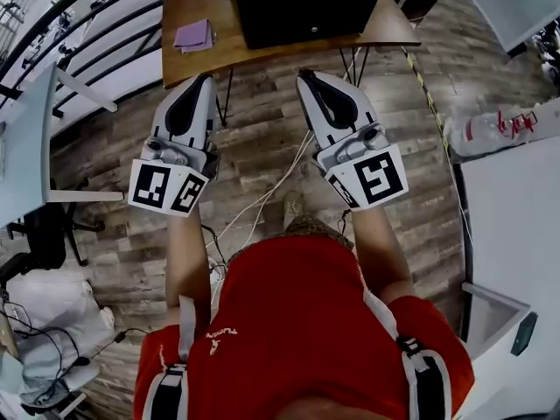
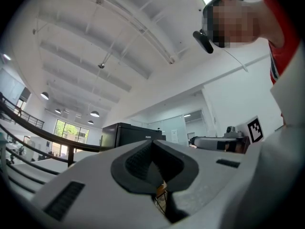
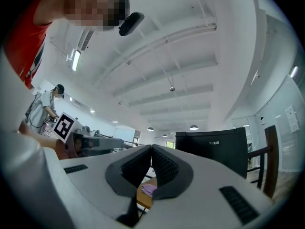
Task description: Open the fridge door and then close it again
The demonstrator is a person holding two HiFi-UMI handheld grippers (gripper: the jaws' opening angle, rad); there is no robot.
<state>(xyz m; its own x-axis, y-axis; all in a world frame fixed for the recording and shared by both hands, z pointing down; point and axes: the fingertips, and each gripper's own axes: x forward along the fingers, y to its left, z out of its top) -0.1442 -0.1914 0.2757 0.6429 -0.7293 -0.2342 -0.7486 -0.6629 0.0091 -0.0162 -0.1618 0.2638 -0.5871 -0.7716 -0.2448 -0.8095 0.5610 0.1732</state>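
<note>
A small black fridge (image 1: 306, 5) stands on a wooden table (image 1: 201, 55) ahead of me, its door closed. It also shows as a black box (image 2: 125, 133) in the left gripper view and as a dark box (image 3: 217, 149) in the right gripper view. My left gripper (image 1: 207, 80) and right gripper (image 1: 303, 77) are held side by side over the floor, short of the table's front edge. Both are shut with nothing between the jaws, as the left gripper (image 2: 152, 144) and right gripper (image 3: 151, 149) show in their own views.
A purple pad (image 1: 193, 35) lies on the table left of the fridge. White cables (image 1: 262, 195) run across the wood floor under my arms. A railing (image 1: 79, 16) runs at the left, a white counter (image 1: 512, 208) at the right. Another person (image 3: 50, 104) stands far off.
</note>
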